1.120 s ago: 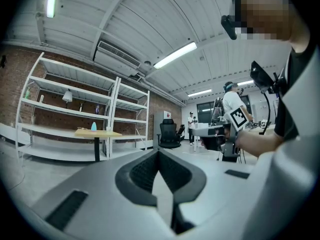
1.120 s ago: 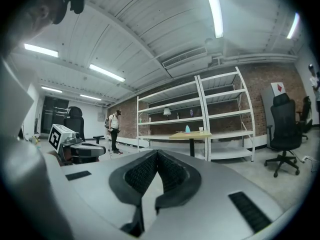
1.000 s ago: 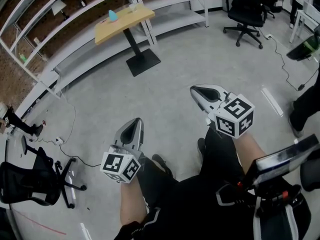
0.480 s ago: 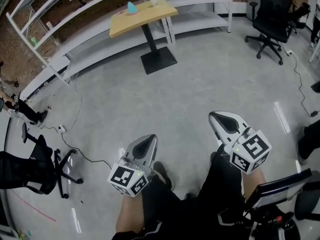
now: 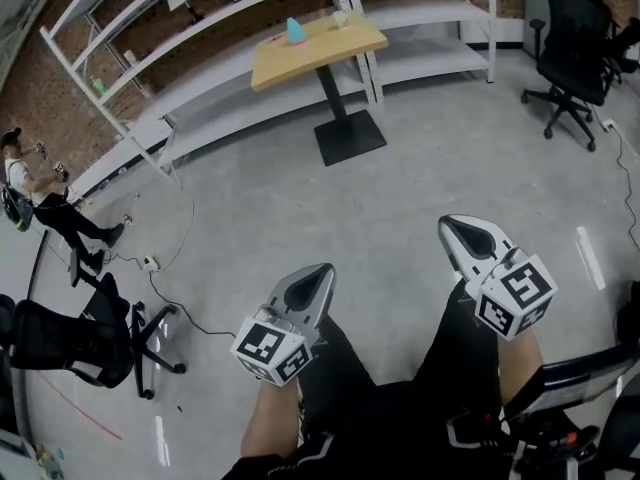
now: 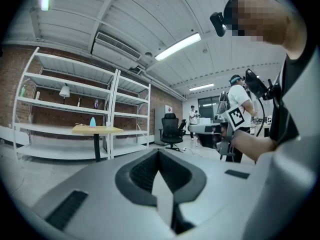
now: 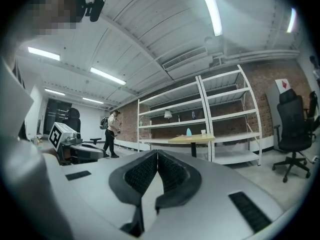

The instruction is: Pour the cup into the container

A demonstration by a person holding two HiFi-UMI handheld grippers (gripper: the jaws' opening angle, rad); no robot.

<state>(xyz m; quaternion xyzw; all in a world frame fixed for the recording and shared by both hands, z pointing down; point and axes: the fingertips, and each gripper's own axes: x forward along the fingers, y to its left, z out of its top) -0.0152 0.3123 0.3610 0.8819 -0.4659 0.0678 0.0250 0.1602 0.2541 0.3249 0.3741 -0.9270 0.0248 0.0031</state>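
Observation:
A small wooden-topped table [image 5: 316,40] stands far ahead by the shelving. On it are a blue container-like thing [image 5: 295,30] and a small white cup [image 5: 340,18]. Both also show far off in the right gripper view, the blue thing [image 7: 188,132] and the cup [image 7: 203,132]. My left gripper [image 5: 318,271] and right gripper [image 5: 447,223] are held out over the floor in front of my legs, well short of the table. Each has its jaws together with nothing between them, as the left gripper [image 6: 159,151] and right gripper [image 7: 157,154] views confirm.
White metal shelving [image 5: 200,28] runs behind the table. A black office chair [image 5: 70,338] stands at the left, another [image 5: 585,63] at the far right. A person with a backpack [image 5: 40,208] stands at the left. A cable [image 5: 180,258] lies on the grey floor.
The head view has swung, so the table sits further right and nearer in the frame. Both grippers have shifted right in the view and stay shut and empty.

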